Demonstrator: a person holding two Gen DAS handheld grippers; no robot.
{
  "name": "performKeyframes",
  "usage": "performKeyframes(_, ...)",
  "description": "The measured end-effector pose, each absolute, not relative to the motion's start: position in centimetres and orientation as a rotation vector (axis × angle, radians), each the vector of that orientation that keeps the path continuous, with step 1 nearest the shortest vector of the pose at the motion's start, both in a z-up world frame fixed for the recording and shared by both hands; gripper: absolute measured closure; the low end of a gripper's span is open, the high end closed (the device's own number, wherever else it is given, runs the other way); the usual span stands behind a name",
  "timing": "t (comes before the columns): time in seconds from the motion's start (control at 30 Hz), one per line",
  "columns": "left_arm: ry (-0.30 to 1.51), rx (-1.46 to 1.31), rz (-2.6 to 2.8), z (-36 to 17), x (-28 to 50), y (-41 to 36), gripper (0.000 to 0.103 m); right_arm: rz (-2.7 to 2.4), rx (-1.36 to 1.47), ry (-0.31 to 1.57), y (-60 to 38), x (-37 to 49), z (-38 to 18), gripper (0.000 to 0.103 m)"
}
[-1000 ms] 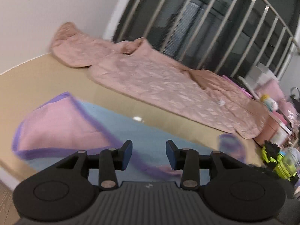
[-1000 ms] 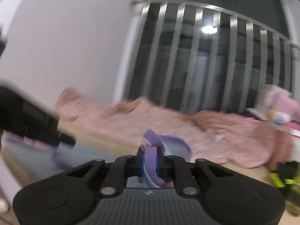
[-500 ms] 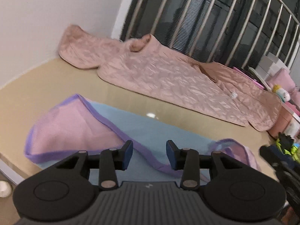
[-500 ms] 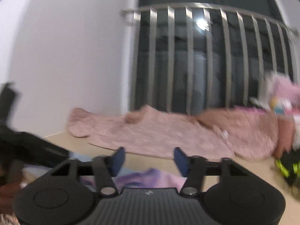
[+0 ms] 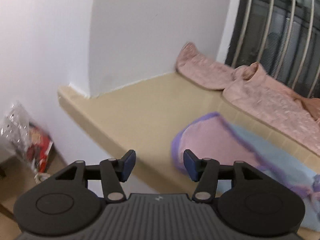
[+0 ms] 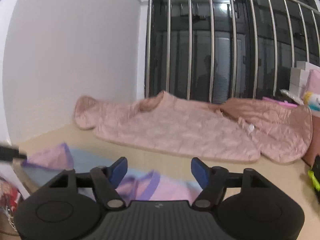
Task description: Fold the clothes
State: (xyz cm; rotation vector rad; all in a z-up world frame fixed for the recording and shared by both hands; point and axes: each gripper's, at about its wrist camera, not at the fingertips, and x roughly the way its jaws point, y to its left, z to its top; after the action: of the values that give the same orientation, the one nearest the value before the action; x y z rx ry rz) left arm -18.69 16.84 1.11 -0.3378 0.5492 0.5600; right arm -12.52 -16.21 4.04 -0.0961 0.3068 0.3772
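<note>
Small blue garment (image 5: 266, 152) with pink panels and purple trim is seen lying flat near the front edge of the tan counter (image 5: 152, 108); a pink quilted garment (image 6: 180, 128) is spread behind it by the window bars (image 6: 230, 44).

Left gripper (image 5: 159, 165): fingers have just been opening, nothing between them; aimed at the counter edge, left of the cloth.

Right gripper (image 6: 159, 170): fingers have just been opening, released, cloth below, apparently untouched (view blurred).

Risk: one layer could be caught alone at the trim, so the fold drags askew; the garment could be pulled off the near edge.
</note>
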Motion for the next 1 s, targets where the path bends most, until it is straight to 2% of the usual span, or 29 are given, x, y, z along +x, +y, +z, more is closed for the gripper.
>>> performKeyframes(0.13,0.525,-0.37,0.561,1.3,-19.4,16.4,0.05,0.479,-0.165,0.362,-15.4,-9.3,6.1,0.034)
performKeyframes(0.3,0.547,-0.49,0.549,1.2,-19.6,17.3,0.05,0.797,-0.22,0.492,-8.9,-2.6,9.1,0.036)
performKeyframes(0.33,0.55,-0.526,0.542,1.1,-19.8,17.6,0.05,0.868,-0.242,0.533,-7.0,-1.0,9.4,0.042)
performKeyframes(0.4,0.556,-0.58,0.533,0.7,-20.0,18.2,0.05,0.973,-0.282,0.604,-3.1,1.9,9.3,0.045)
performKeyframes(0.47,0.545,-0.605,0.532,0.6,-20.1,18.4,0.054,1.049,-0.324,0.661,0.7,4.6,8.8,0.046)
performKeyframes(0.5,0.541,-0.612,0.53,0.7,-20.1,18.5,0.061,1.057,-0.35,0.686,2.6,5.9,8.2,0.046)
performKeyframes(0.6,0.551,-0.614,0.547,0.9,-19.7,18.4,0.062,1.041,-0.453,0.779,7.7,7.9,6.0,0.049)
performKeyframes(0.8,0.495,-0.559,0.578,1.9,-20.4,18.0,0.073,1.055,-0.594,0.803,11.9,6.7,3.3,0.069)
performKeyframes(0.83,0.472,-0.499,0.594,2.2,-20.6,17.3,0.073,1.066,-0.588,0.801,11.9,6.5,3.2,0.076)
performKeyframes(0.87,0.465,-0.449,0.593,2.5,-20.5,16.8,0.073,1.073,-0.579,0.802,12.0,6.3,3.2,0.089)
performKeyframes(0.9,0.465,-0.422,0.586,2.6,-20.3,16.5,0.073,1.079,-0.575,0.803,11.9,6.1,3.2,0.093)
performKeyframes(1.0,0.474,-0.403,0.568,2.6,-19.7,16.2,0.073,1.087,-0.588,0.779,11.8,5.4,3.3,0.094)
